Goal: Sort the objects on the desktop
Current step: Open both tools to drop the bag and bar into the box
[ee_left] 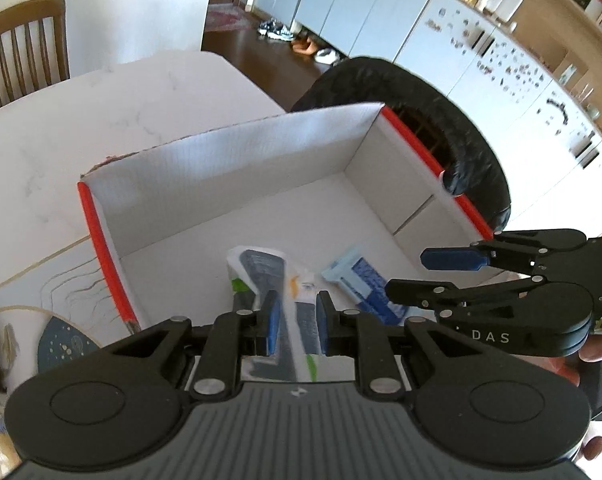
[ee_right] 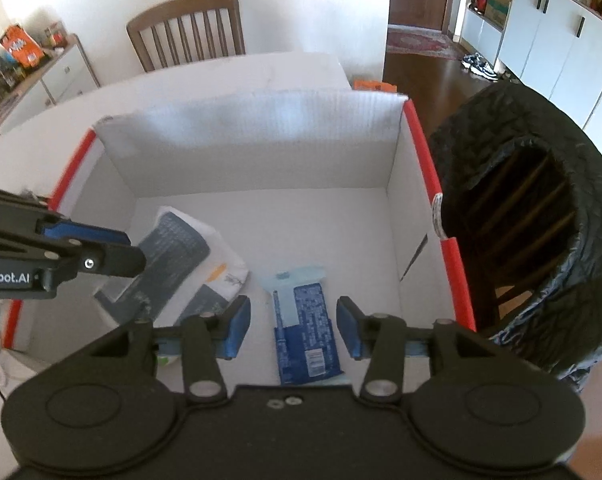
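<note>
Your left gripper [ee_left: 297, 326] grasps the white-and-grey printed packet [ee_left: 269, 276] low inside the red-edged white cardboard box [ee_left: 237, 168] on the counter; release it flat beside the blue wrapped packet [ee_right: 305, 328]. Your right gripper [ee_right: 293, 330] hovers released above that.

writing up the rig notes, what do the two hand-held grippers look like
Both are matte black. The left hand-held gripper and right hand-held gripper each have linkage arms with silver pivot pins, round side housings, a ribbed body and blue finger pads. White lettering reads "DAS" and "Robot.AI". No cables visible.
</note>
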Action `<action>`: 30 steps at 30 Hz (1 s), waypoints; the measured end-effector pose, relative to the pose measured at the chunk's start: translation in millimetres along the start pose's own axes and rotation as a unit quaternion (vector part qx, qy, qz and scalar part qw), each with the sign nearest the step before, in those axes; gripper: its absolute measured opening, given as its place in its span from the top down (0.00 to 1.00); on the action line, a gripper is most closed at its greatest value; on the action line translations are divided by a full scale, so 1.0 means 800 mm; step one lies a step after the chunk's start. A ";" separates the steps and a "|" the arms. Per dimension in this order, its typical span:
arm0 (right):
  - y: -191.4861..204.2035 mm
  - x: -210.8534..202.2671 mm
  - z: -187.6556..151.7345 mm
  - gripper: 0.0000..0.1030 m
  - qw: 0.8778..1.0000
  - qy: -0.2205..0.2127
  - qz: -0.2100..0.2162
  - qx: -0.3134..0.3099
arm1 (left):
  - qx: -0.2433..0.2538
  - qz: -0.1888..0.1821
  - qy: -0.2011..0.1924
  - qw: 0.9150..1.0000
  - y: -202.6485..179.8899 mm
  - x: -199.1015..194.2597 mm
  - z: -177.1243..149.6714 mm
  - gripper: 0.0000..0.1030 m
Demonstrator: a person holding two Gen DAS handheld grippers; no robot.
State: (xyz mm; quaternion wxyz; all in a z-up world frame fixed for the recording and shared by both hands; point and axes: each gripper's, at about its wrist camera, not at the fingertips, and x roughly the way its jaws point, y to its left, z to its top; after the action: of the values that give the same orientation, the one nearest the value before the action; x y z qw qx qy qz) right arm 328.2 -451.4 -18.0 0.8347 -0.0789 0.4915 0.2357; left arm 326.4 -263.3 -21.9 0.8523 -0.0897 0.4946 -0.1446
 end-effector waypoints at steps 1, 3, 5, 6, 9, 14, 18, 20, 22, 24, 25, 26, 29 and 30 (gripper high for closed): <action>0.001 -0.007 -0.001 0.50 1.000 -0.005 0.004 0.001 | -0.003 -0.004 -0.004 1.000 -0.001 -0.004 -0.002 0.83; 0.004 -0.019 -0.001 0.46 1.000 -0.016 0.008 0.003 | -0.005 -0.011 -0.012 1.000 -0.003 -0.014 -0.007 0.83; 0.008 -0.032 -0.004 0.45 1.000 -0.026 0.013 0.004 | -0.003 -0.014 -0.020 1.000 -0.007 -0.025 -0.013 0.83; 0.010 -0.036 -0.005 0.45 0.999 -0.029 0.016 0.005 | -0.003 -0.016 -0.026 1.000 -0.008 -0.031 -0.017 0.83; 0.014 -0.050 -0.011 0.43 0.999 -0.038 0.024 0.005 | -0.004 -0.019 -0.040 0.999 -0.008 -0.049 -0.027 0.83; 0.027 -0.071 -0.024 0.39 0.998 -0.060 0.029 0.007 | -0.007 -0.024 -0.062 0.998 -0.008 -0.080 -0.045 0.83; 0.037 -0.085 -0.036 0.37 0.997 -0.074 0.032 0.017 | -0.005 -0.015 -0.086 0.996 -0.006 -0.101 -0.061 0.83; 0.045 -0.090 -0.042 0.34 0.996 -0.080 0.032 0.020 | -0.002 -0.013 -0.096 0.995 -0.003 -0.111 -0.069 0.83; 0.053 -0.095 -0.048 0.31 0.996 -0.085 0.034 0.020 | 0.000 -0.008 -0.102 0.995 0.000 -0.119 -0.078 0.83; 0.063 -0.097 -0.053 0.31 0.995 -0.089 0.040 0.021 | -0.003 -0.009 -0.103 0.995 0.006 -0.124 -0.085 0.74; 0.068 -0.099 -0.055 0.30 0.995 -0.093 0.042 0.021 | -0.006 -0.009 -0.105 0.994 0.009 -0.127 -0.089 0.71; 0.073 -0.100 -0.058 0.29 0.994 -0.098 0.046 0.021 | -0.008 -0.009 -0.108 0.994 0.013 -0.131 -0.093 0.62; 0.091 -0.103 -0.061 0.29 0.993 -0.106 0.050 0.019 | -0.011 -0.001 -0.122 0.992 0.023 -0.145 -0.105 0.37; 0.097 -0.105 -0.062 0.28 0.993 -0.109 0.050 0.018 | -0.011 0.003 -0.127 0.992 0.028 -0.150 -0.109 0.37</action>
State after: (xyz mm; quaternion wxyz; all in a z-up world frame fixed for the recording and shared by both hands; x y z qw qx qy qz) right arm 218.6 -428.1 36.5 0.8718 -0.0133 0.4048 0.2755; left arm 197.6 -202.9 26.5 0.9076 -0.1147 0.3844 -0.1241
